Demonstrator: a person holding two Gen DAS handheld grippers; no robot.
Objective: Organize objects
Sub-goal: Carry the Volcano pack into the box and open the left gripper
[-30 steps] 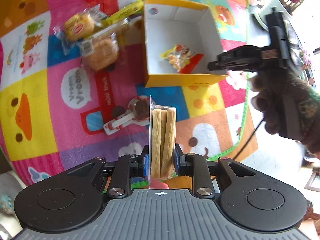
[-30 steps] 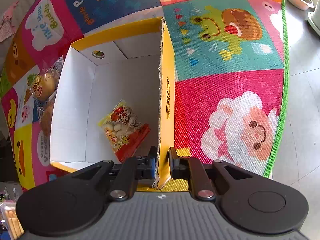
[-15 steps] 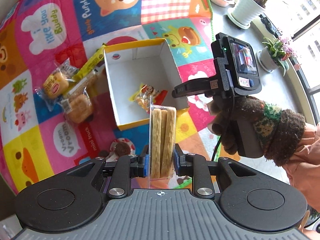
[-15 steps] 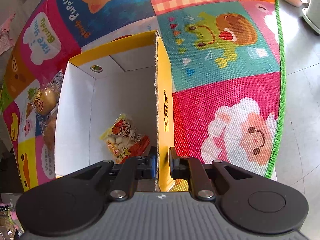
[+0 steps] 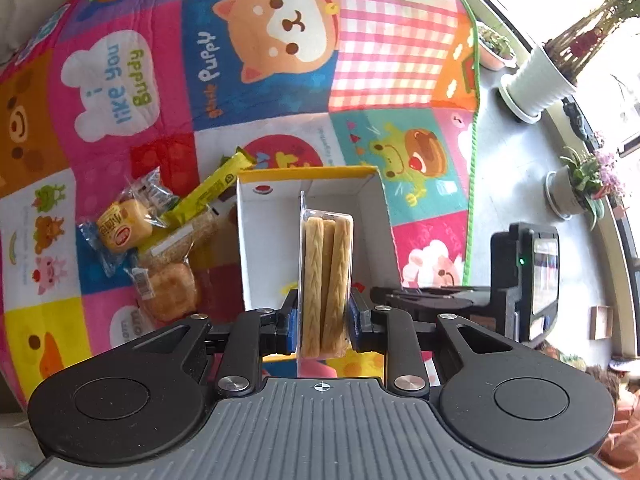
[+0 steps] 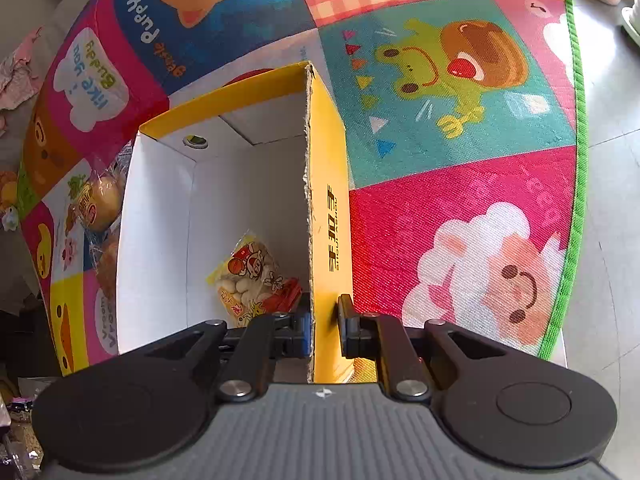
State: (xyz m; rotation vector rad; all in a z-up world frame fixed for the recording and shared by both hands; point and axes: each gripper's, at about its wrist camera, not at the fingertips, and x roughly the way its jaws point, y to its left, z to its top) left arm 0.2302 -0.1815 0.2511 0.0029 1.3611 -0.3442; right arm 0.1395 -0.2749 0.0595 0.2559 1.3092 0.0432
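My left gripper [image 5: 323,326] is shut on a clear pack of long biscuit sticks [image 5: 326,280], held upright above the yellow box [image 5: 264,240] with white inner walls. My right gripper [image 6: 324,326] is shut on the right wall of that yellow box [image 6: 330,208], one finger inside, one outside. A yellow-and-red snack bag [image 6: 250,280] lies on the box floor. In the left wrist view the right gripper's body [image 5: 524,280] shows at the right, and the biscuit pack hides most of the box floor.
Left of the box on the colourful play mat [image 5: 120,80] lie wrapped buns [image 5: 124,228], a round pastry pack [image 5: 170,292] and a yellow bar [image 5: 212,188]. Beyond the mat's green edge are grey floor and potted plants [image 5: 536,84].
My left gripper has risen and swung with the biscuit pack from the mat in front of the box to above the box. The right gripper kept its hold on the box wall.
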